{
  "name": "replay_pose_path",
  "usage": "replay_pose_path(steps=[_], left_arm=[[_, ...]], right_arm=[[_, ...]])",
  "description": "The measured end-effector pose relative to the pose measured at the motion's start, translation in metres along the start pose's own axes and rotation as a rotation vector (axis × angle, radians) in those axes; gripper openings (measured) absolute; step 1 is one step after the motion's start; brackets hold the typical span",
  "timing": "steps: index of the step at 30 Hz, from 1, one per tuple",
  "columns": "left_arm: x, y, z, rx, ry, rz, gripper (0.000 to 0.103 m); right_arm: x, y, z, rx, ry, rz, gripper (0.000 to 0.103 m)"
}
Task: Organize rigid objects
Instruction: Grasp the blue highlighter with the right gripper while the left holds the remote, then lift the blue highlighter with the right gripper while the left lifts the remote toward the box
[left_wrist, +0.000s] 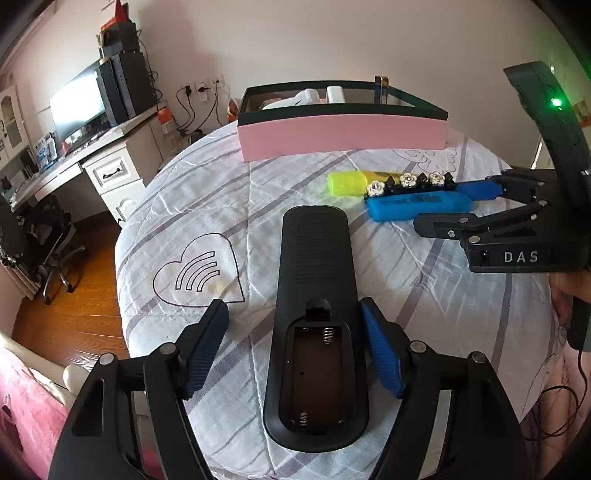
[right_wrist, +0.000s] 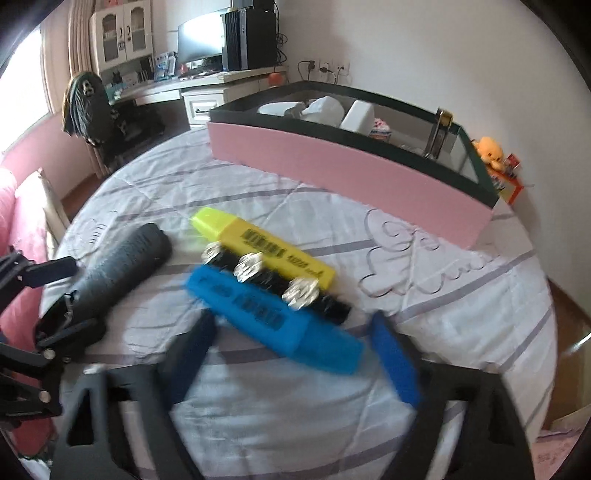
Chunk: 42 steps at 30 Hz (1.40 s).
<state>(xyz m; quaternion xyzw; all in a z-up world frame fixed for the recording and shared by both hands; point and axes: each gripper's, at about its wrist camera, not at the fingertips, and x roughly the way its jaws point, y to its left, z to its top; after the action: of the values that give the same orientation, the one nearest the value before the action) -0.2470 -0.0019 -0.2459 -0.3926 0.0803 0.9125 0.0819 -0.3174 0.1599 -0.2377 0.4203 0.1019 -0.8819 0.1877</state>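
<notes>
**Both grippers lining up on the bed**

I've got the box (left_wrist: 343, 136) at the far edge of the bed (left_wrist: 221, 206). Remote (left_wrist: 316, 314) lies back-up, long axis away from me toward it, between my left gripper (left_wrist: 293, 349)'s released fingers. Right gripper (right_wrist: 291, 360) straddles the blue marker (right_wrist: 273, 317), lying slantwise; fingers not touching. Next, I reckon: clench, lift, box.

I see the remote (left_wrist: 316, 317) lying on the bed (left_wrist: 207, 206), left of two markers (left_wrist: 417, 204) with a hair clip (left_wrist: 406, 181) between them; the box (left_wrist: 341, 134) sits behind them.
</notes>
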Motion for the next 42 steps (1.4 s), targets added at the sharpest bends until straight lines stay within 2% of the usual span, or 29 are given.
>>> replay_pose_path(steps=[3,5,7,10,16,22,24,25,29,33,37,39,42], left_arm=[[0.000,0.000,0.000,-0.001,0.004,0.005,0.076],[0.000,0.001,0.000,-0.004,0.006,0.010,0.080],[0.000,0.002,-0.001,-0.010,0.009,0.013,0.081],[-0.001,0.004,-0.002,-0.015,0.010,0.010,0.083],[-0.001,0.005,-0.003,-0.018,0.011,0.014,0.085],[0.000,0.007,-0.003,-0.032,0.014,0.003,0.087],[0.001,0.008,-0.002,-0.036,0.016,0.000,0.089],[0.002,0.008,-0.003,-0.036,0.016,-0.001,0.089],[0.002,0.009,-0.002,-0.037,0.013,-0.014,0.089],[0.006,0.010,-0.001,-0.047,0.011,-0.028,0.090],[0.010,0.008,0.001,-0.051,0.001,-0.034,0.093],[0.010,0.008,0.000,-0.049,-0.012,-0.039,0.092],[0.008,0.004,0.000,-0.028,-0.039,-0.056,0.075]], right_arm=[[-0.004,0.004,-0.002,0.003,-0.009,0.007,0.055],[-0.010,0.007,-0.007,0.013,-0.021,0.021,0.038],[-0.014,0.011,-0.013,0.019,-0.016,0.031,0.031],[-0.024,0.020,-0.022,0.026,-0.016,0.057,0.025],[-0.025,0.027,-0.017,0.030,-0.016,0.040,0.026],[-0.009,0.030,-0.001,0.024,-0.001,0.019,0.038],[-0.007,0.032,0.000,0.021,-0.023,0.018,0.038],[-0.008,0.032,-0.002,0.027,-0.029,0.015,0.029],[-0.022,0.028,-0.022,0.040,-0.035,-0.012,0.028],[-0.053,0.018,-0.058,0.104,-0.045,-0.111,0.028],[-0.060,0.007,-0.077,0.190,-0.089,-0.111,0.028],[-0.058,0.006,-0.075,0.200,-0.095,-0.114,0.028],[-0.050,0.006,-0.067,0.196,-0.094,-0.121,0.029]])
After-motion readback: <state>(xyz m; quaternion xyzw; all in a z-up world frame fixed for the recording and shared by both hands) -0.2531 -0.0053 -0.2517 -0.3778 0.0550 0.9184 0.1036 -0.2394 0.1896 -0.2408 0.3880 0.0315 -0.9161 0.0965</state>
